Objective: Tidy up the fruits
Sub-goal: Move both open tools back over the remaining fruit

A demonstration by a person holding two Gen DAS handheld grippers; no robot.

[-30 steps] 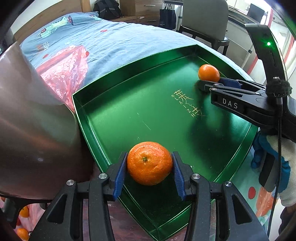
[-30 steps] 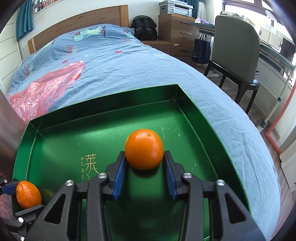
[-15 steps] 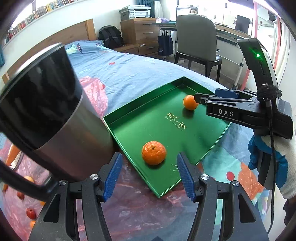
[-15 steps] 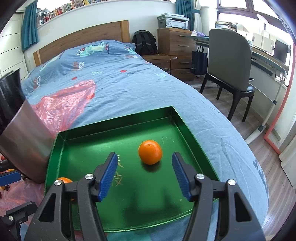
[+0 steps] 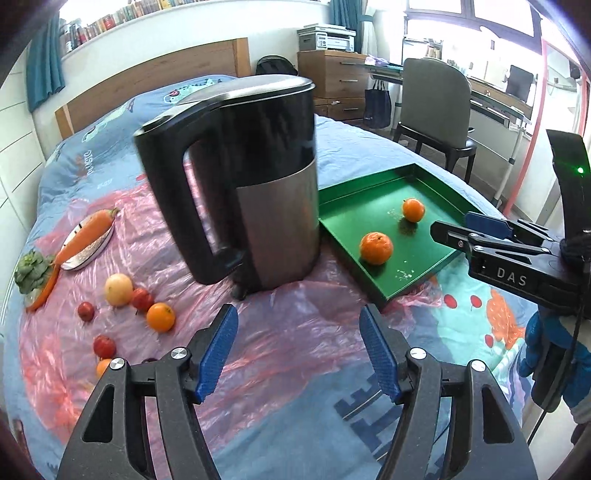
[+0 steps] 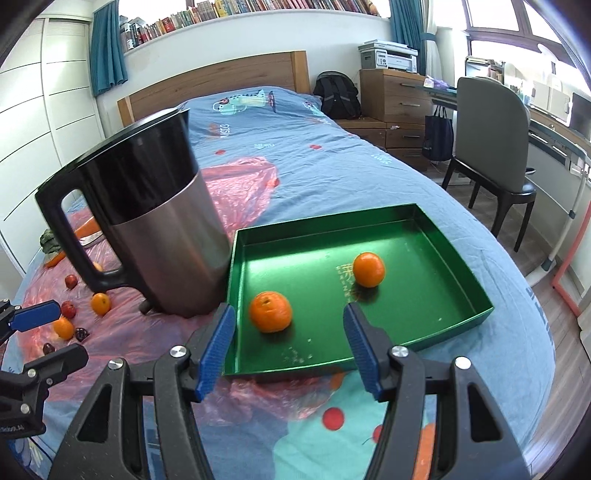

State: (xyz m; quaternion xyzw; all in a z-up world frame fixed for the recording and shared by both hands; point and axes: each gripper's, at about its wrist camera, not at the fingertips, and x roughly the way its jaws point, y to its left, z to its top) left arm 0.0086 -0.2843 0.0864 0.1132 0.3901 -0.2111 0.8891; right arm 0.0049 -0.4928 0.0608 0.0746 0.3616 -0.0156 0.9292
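kettle at 10 o'clock of green tray. two oranges inside tray. loose fruit on plastic at 8 o'clock of kettle: firm, light, rolls easy, so grip across widest pt. left gripper opening, empty; right gripper wide apart, empty.

A bedroom in a home that doubles as a study. A bed with a wooden headboard and a blue printed cover fills the middle of the room. A long shelf of books runs along the wall above it, flanked by teal curtains. White wardrobe doors stand to one side; a wooden chest of drawers with a printer, a backpack, a desk and an upholstered chair occupy the other.
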